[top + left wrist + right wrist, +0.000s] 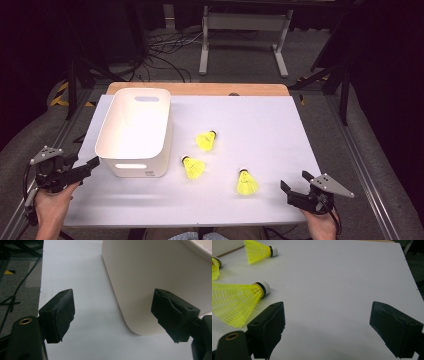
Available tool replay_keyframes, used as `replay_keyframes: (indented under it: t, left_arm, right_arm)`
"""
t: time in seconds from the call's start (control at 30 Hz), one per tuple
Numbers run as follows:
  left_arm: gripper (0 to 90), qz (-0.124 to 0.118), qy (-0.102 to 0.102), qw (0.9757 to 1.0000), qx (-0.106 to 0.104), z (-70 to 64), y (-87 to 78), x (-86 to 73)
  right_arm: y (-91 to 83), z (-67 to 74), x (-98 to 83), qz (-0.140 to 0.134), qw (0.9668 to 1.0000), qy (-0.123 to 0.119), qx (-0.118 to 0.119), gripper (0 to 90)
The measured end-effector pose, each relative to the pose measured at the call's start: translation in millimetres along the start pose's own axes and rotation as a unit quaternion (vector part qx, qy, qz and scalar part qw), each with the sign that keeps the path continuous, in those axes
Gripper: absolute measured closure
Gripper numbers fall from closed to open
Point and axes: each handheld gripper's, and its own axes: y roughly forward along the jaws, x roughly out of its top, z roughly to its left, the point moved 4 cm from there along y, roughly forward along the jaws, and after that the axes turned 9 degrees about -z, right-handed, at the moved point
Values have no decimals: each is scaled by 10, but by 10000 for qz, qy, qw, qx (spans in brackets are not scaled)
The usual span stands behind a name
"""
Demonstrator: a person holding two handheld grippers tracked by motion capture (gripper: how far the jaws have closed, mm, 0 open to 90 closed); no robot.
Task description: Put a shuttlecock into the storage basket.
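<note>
White rectangular plastic bin [134, 131]: landmark, left on white table [260, 125]. Three yellow plastic shuttlecocks right of bin; nearest-front one [246, 183] lies just left of right gripper [295, 186], cork pointing away. Left gripper [87, 165] beside bin. Both wide open, empty.

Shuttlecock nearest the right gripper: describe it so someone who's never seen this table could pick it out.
Start at the white bin on the left of the white tabletop; three yellow shuttlecocks lie to its right. The one meant is nearest the person's edge and farthest right, just left of the right gripper. Unlike the other two, it sits well away from the bin.
</note>
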Motion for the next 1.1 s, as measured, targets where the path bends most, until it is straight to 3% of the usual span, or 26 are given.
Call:
replay_keyframes:
  t: [0.13,0.63,0.97,1.1]
  left_arm:
    - [237,21,41,10000,32,-6,0,59]
    - [277,71,-138,9999,-24,-13,-45,281]
    - [283,-23,27,10000,-53,-97,-90,430]
    - [281,-47,-18,10000,-65,-90,-106,466]
  right_arm:
    - [1,-1,1,-3,10000,-3,3,136]
    - [0,6,2,-1,10000,-16,12,136]
    - [0,9,2,8,10000,-34,5,137]
    - [-2,10,2,8,10000,-41,7,137]
